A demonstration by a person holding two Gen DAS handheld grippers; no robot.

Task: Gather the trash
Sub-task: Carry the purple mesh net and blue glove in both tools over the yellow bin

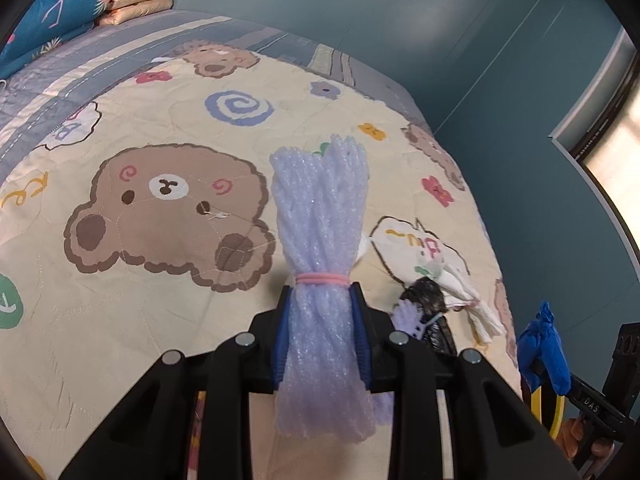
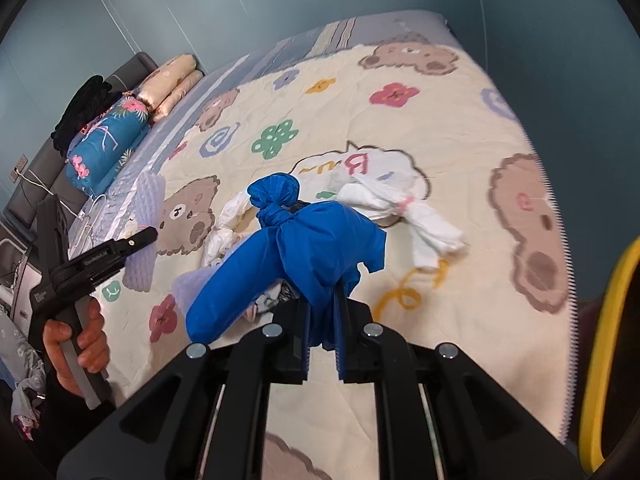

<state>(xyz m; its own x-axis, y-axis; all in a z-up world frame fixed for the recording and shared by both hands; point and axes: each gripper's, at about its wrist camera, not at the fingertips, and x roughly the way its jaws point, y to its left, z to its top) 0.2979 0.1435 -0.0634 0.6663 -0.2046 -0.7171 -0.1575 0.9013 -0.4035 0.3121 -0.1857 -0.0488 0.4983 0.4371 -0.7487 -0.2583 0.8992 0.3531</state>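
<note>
Pinching a lilac foam bundle point(image 1: 320, 240) above the bed quilt point(image 1: 160, 312), left hand-held gripper point(image 1: 320, 320), right hand-held gripper point(image 2: 322, 320) clamped on a knotted blue bag point(image 2: 304, 248), white wads point(image 2: 400, 204) lying on quilt beyond.

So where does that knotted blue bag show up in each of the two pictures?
Left wrist view: the blue bag is at the lower right edge, small.
Right wrist view: it fills the centre, pinched in the right hand-held gripper.
Shared landmark: the white knotted bundle on the quilt.
</note>
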